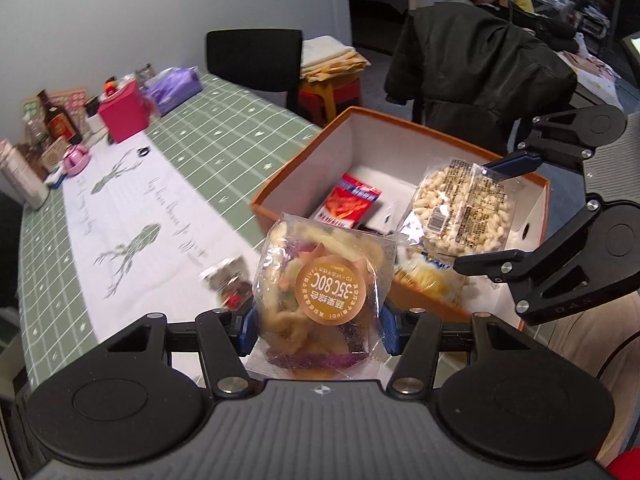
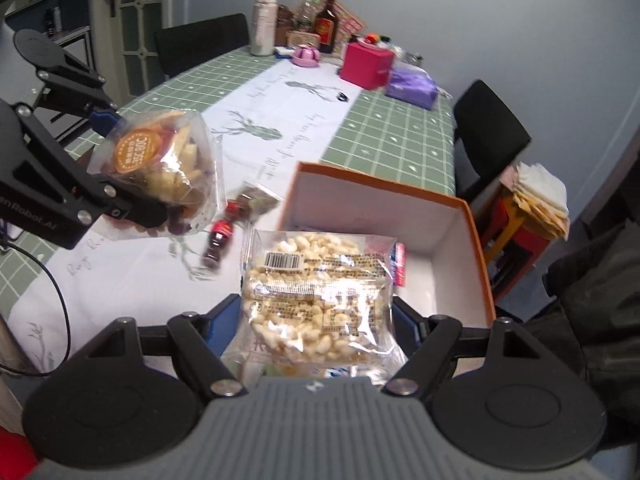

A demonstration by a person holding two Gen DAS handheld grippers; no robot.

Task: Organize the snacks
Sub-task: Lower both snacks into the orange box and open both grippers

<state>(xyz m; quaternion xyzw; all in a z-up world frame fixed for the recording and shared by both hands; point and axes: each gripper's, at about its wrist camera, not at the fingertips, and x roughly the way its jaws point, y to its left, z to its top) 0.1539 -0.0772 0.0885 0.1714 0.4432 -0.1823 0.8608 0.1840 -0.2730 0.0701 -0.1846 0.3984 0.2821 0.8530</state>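
Observation:
My left gripper (image 1: 316, 328) is shut on a clear bag of mixed dried chips (image 1: 320, 280) with a round orange label, held above the table's white runner. From the right wrist view, that bag (image 2: 160, 160) hangs left of the box in the left gripper (image 2: 124, 164). My right gripper (image 2: 316, 320) is shut on a clear pack of puffed rice cakes (image 2: 320, 300), held over the open orange box (image 2: 472, 240). In the box (image 1: 288, 168) lie a red packet (image 1: 352, 200) and a yellow packet (image 1: 424, 276). A small dark-red snack packet (image 2: 224, 236) lies on the runner beside the box.
At the table's far end stand a pink box (image 1: 120, 112), a purple tissue pack (image 1: 172, 84) and bottles (image 1: 56, 120). Black chairs (image 1: 256, 60) flank the table; a dark jacket (image 1: 480, 60) drapes one. A stool with folded cloths (image 1: 332, 60) stands behind. A person reclines far back.

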